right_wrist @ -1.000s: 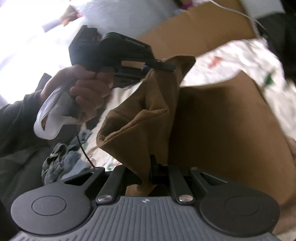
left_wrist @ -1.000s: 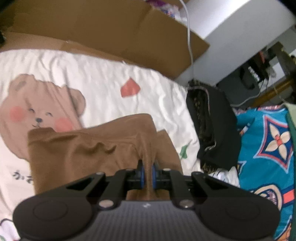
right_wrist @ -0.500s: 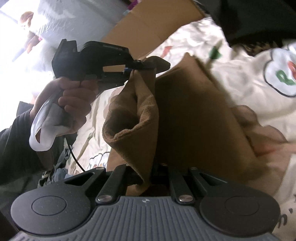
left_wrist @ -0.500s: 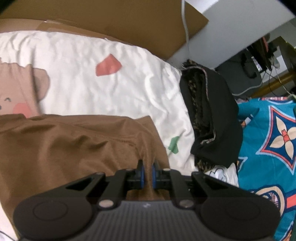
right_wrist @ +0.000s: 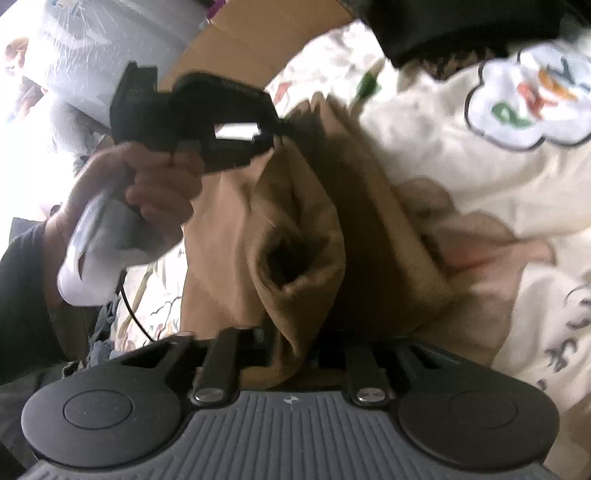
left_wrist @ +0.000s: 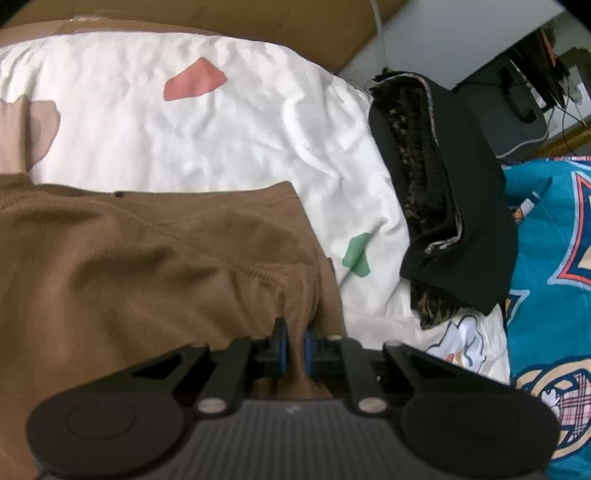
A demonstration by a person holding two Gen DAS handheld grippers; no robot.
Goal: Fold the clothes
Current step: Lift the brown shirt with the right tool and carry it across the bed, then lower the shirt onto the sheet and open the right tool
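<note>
I have a brown garment (left_wrist: 140, 273) lifted slightly above a bed covered by a white sheet (left_wrist: 229, 140) printed with cartoon shapes. From the left wrist camera, my left hand-held gripper (left_wrist: 293, 347) is pinched narrow on a gathered edge of the brown cloth, its blue-lined fingers (left_wrist: 281, 345) pressing a bunched fold between them. The garment spreads leftward and toward me from that grip, with a stitched seam curving across it, and it covers the near left part of the sheet. On the sheet beyond it I see a pink shape and a small green shape. To the right lies a folded pile of black clothing (left_wrist: 454, 199), touching the sheet's right edge, and just right of that a teal patterned blanket (left_wrist: 546, 258). Brown cardboard (left_wrist: 229, 14) stands along the far side of the bed. From the right wrist camera, my right hand-held gripper (right_wrist: 291, 350) is likewise closed tight on the brown fabric, which rises out of its fingers in a loose rolled tube with a dark opening. The same view shows the person's left hand (right_wrist: 155, 184) gripping the other tool's handle at the far left, that tool's tip clamping the upper corner of the cloth. The view is blurred; a cloud patch with coloured letters (right_wrist: 528, 99) shows on the sheet at the far right.
</note>
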